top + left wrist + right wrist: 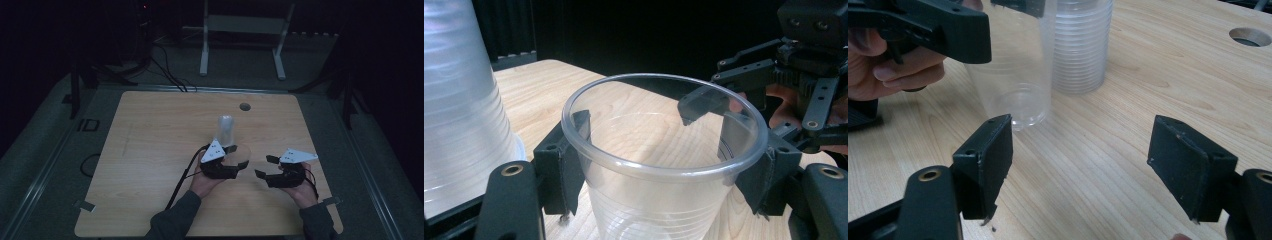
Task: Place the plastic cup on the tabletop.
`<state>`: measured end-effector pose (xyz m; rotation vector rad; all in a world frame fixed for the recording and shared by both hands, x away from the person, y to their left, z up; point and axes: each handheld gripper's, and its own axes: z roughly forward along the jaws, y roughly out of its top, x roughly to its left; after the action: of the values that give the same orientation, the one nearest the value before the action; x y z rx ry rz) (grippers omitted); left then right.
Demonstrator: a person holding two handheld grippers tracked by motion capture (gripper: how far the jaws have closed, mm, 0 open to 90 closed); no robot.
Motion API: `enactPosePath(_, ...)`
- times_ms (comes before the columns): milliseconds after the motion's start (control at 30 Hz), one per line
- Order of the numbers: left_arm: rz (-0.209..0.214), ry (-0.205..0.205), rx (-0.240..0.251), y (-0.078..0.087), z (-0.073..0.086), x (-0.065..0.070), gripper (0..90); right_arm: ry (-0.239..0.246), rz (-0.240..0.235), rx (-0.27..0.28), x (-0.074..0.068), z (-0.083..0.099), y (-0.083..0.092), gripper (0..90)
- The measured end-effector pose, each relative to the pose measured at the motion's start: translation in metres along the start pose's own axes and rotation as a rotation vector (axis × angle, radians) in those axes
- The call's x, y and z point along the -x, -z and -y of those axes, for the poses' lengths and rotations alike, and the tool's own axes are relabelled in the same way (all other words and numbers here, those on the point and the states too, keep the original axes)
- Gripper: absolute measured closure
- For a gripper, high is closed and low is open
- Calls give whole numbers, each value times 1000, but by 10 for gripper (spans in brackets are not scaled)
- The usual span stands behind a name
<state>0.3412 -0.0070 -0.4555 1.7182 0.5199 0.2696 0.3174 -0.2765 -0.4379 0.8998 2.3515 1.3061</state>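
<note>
Gripping a clear plastic cup (659, 165) just below its rim with our left gripper (664, 165), we hold it upright beside the inverted cup stack (1083, 45) on the wooden table (150, 150) — our right gripper (1093, 165) waits nearby, jaws spread and empty.

Your clear plastic cup (659, 165) stands upright, mouth up, clamped just below its rim between the left gripper's (664, 165) jaws and lifted just off the wooden table (1128, 130). Just beside it an upside-down stack of ribbed clear cups (1082, 45) rests on the table.
</note>
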Motion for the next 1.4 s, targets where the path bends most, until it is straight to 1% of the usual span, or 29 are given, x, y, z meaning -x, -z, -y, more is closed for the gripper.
enactPosePath(300,-10,3,3,-2,3,0,299,0,1,-1,0,0,1,259)
enactPosePath(500,-22,-4,-1,-4,7,0,299,0,0,1,1,1,1,258)
enactPosePath(633,-41,5,-2,-6,10,-1,299,-1,-1,0,1,1,1,258)
enactPosePath(933,-62,3,-10,-8,13,-3,299,-3,0,0,1,2,1,259)
enactPosePath(1233,-68,1,-23,-12,17,-2,298,-3,0,0,2,2,1,259)
enactPosePath(1400,-74,7,-29,-15,19,-2,298,-5,0,0,2,2,1,259)
